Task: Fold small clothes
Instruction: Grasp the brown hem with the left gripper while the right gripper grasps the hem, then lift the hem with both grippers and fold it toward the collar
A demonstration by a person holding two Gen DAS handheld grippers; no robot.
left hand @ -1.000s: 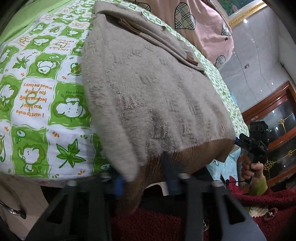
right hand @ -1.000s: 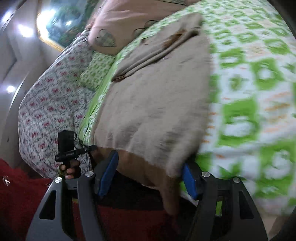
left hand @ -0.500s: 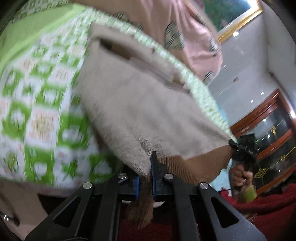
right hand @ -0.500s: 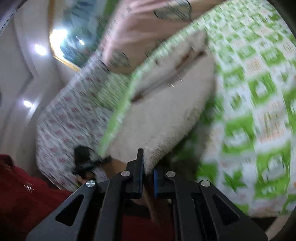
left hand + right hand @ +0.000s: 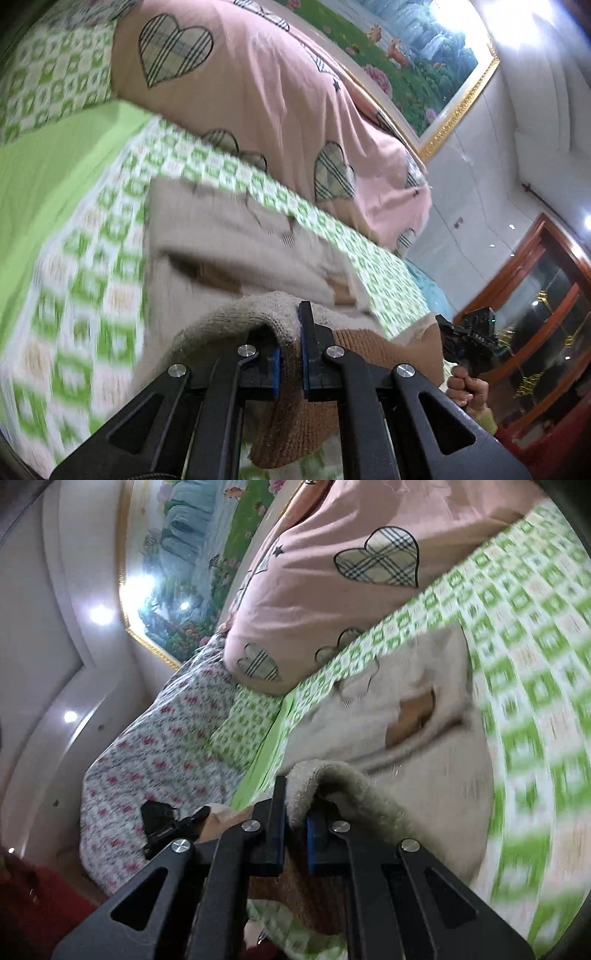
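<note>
A beige knitted sweater [image 5: 236,240] with a brown ribbed hem lies on the green-and-white patterned bed sheet [image 5: 85,266]. My left gripper [image 5: 290,347] is shut on the sweater's hem at one bottom corner and holds it lifted above the sweater's body. My right gripper [image 5: 295,812] is shut on the other bottom corner of the sweater [image 5: 417,716], also lifted. The hem bunches over both sets of fingers and hangs below them. The right gripper also shows in the left wrist view [image 5: 469,343], and the left gripper shows in the right wrist view [image 5: 162,823].
A pink quilt with plaid hearts [image 5: 258,85] lies at the head of the bed behind the sweater. A floral cover [image 5: 155,746] lies along the bed's side. A framed landscape painting [image 5: 406,51] hangs on the wall. A wooden cabinet [image 5: 546,317] stands beside the bed.
Both grippers closed on the sweater's bottom hem, then lifted it and carried it forward over the sweater's body toward the collar.
</note>
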